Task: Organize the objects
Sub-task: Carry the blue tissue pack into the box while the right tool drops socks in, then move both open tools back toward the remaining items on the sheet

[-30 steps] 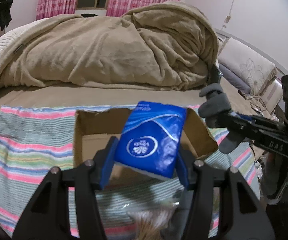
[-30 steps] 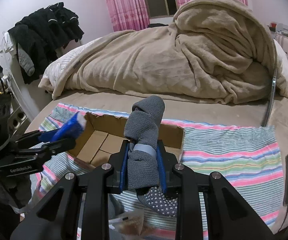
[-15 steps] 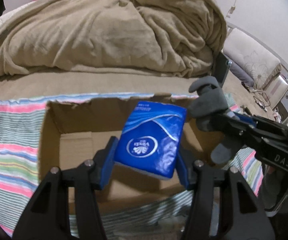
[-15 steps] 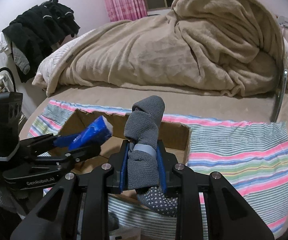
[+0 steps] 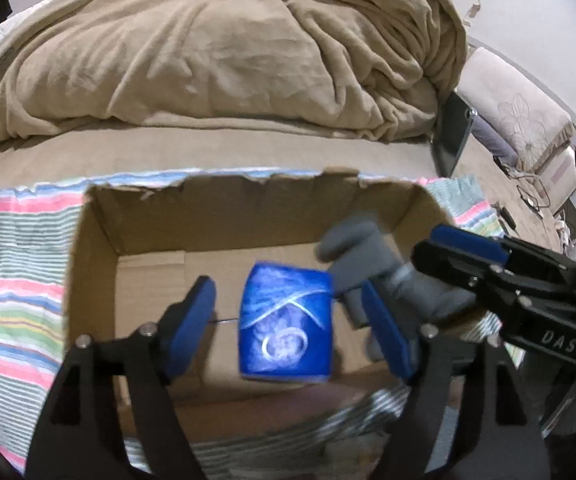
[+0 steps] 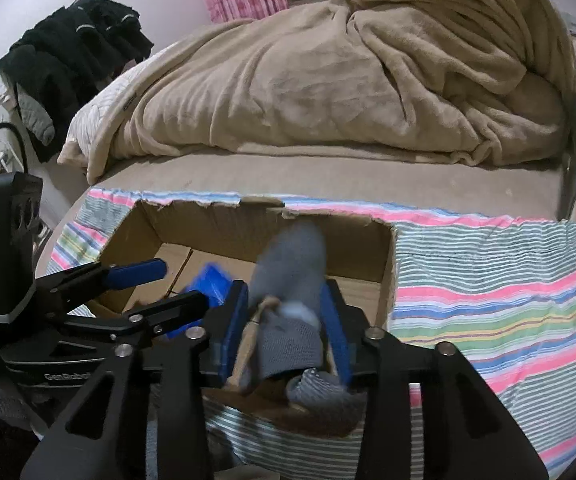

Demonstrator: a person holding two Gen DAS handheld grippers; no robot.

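- An open cardboard box (image 5: 96, 264) sits on a striped cloth (image 5: 12, 280) spread over the bed (image 5: 208, 148); its far rim is ragged and torn, and the flaps of its floor show bare toward the left side.
- A blue tissue pack (image 5: 286, 324) is inside the box opening, between the spread fingers of the left claw (image 5: 288, 328) and touching neither of them. It is blurred, so whether it rests on the box floor cannot be told.
- The left claw stands wide apart, holding nothing, its blue pads on either side of the pack.
- A grey sock bundle (image 6: 288, 304) sits between the blue pads of the right claw (image 6: 284, 328), over the right part of the box. The pads stand a little apart from it in the right wrist view, and the bundle is blurred; whether the claw grips it cannot be told.
- In the left wrist view the bundle lies just beside the pack's right edge, within the box walls.
- A heaped beige blanket (image 6: 328, 80) covers the bed behind the box, and dark clothes (image 6: 68, 52) hang at the wall to the left.
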